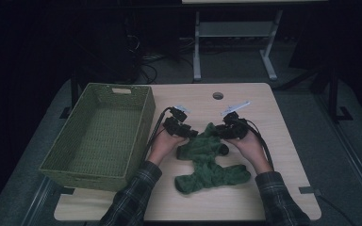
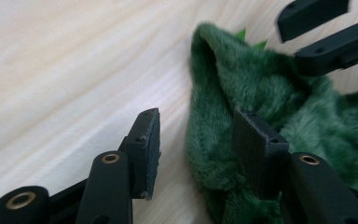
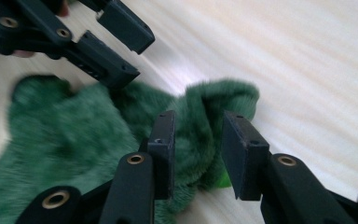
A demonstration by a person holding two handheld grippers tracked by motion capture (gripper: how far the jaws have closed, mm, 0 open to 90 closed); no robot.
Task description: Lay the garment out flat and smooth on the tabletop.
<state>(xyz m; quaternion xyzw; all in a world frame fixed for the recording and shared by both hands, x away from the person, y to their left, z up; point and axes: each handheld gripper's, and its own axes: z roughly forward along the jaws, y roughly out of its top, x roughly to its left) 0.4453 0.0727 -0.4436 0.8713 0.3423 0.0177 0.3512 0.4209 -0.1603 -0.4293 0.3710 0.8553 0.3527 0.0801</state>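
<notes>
Green sock [image 1: 206, 160] on pale wood table [image 1: 283, 141], dim room; left tool [image 1: 192, 133], right tool [image 1: 219, 130] both apart.

From above, my room is dim, its background almost black, and only the desk [image 1: 245, 197] is softly lit. My tool cameras are far brighter: pale wood glares, edges streak with motion blur, near jaws are soft.

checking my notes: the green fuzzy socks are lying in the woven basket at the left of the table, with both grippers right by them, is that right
Not quite. The green fuzzy socks lie on the bare table, not in the woven basket. The high view shows it. The basket does sit at the left, and the left gripper and right gripper are right by the socks.
</notes>
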